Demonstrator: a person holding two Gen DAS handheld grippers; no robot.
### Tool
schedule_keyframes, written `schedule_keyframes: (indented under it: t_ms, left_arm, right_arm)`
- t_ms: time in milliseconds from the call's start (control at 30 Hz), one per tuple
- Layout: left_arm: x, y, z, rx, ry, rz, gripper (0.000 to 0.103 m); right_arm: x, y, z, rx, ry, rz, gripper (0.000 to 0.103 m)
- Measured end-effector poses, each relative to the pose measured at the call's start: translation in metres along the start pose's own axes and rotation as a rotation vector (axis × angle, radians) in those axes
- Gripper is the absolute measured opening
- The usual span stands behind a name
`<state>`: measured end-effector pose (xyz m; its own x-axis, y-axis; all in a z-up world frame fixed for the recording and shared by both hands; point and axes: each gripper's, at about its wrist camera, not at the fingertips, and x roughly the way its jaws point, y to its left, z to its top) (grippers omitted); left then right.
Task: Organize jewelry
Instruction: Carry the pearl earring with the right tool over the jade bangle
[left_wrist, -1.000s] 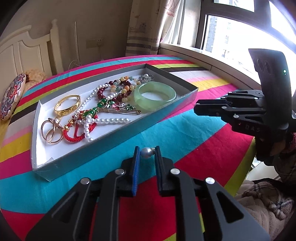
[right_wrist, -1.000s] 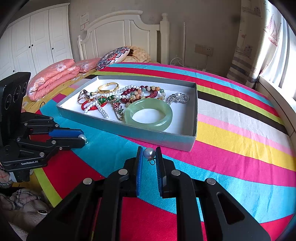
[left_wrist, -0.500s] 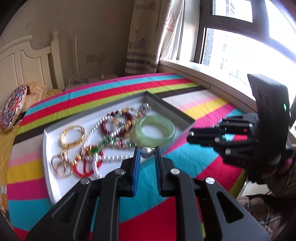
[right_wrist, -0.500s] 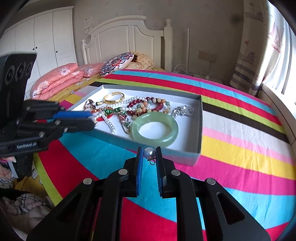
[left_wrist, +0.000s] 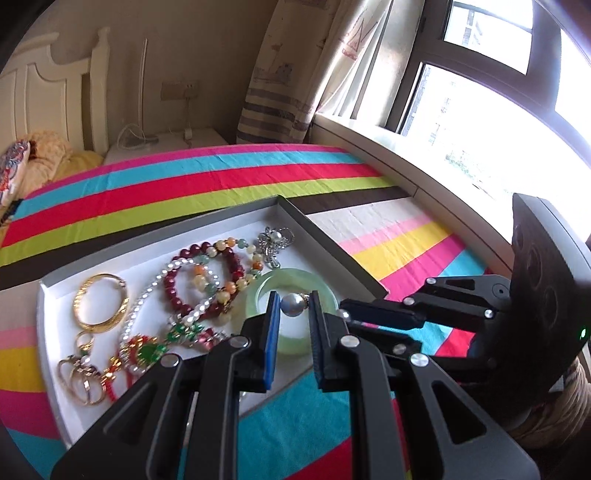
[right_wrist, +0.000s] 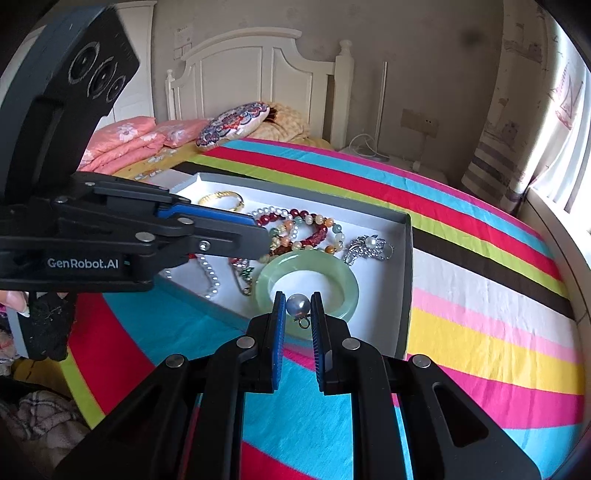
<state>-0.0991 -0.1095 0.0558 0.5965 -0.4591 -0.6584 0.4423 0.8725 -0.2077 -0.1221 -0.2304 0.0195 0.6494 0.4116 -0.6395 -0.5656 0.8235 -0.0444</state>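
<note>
A shallow white tray (left_wrist: 51, 332) (right_wrist: 404, 280) lies on the striped bedspread, filled with jewelry: a green jade bangle (left_wrist: 314, 288) (right_wrist: 332, 273), a gold bangle (left_wrist: 101, 302) (right_wrist: 221, 197), bead bracelets (left_wrist: 207, 273) (right_wrist: 295, 225), a pearl string and a silver brooch (right_wrist: 369, 247). My left gripper (left_wrist: 293, 304) is shut on a grey pearl earring (left_wrist: 293, 305) above the jade bangle. My right gripper (right_wrist: 298, 304) is shut on a matching pearl earring (right_wrist: 298, 304) with a small hook, also over the bangle's near rim. The two grippers hover side by side over the tray.
The bed's white headboard (right_wrist: 258, 74), pink folded bedding (right_wrist: 129, 144) and a patterned round cushion (right_wrist: 232, 123) lie beyond the tray. A window sill (left_wrist: 424, 162) and a curtain (left_wrist: 291, 74) run along the right. A person's fingertip (right_wrist: 14, 299) shows under the left gripper.
Both grippers have risen and moved forward from the near edge of the bedspread to above the tray, each still holding its pearl earring. The left one moved more.
</note>
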Motion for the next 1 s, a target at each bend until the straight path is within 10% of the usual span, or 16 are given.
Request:
schedule_keyframes:
  t_ms: [1000]
  left_arm:
    - [0.052, 0.01, 0.009, -0.038, 0.1, 0.043, 0.016]
  right_arm:
    - [0.029, -0.007, 0.011, 0.011, 0.069, -0.023, 0.014]
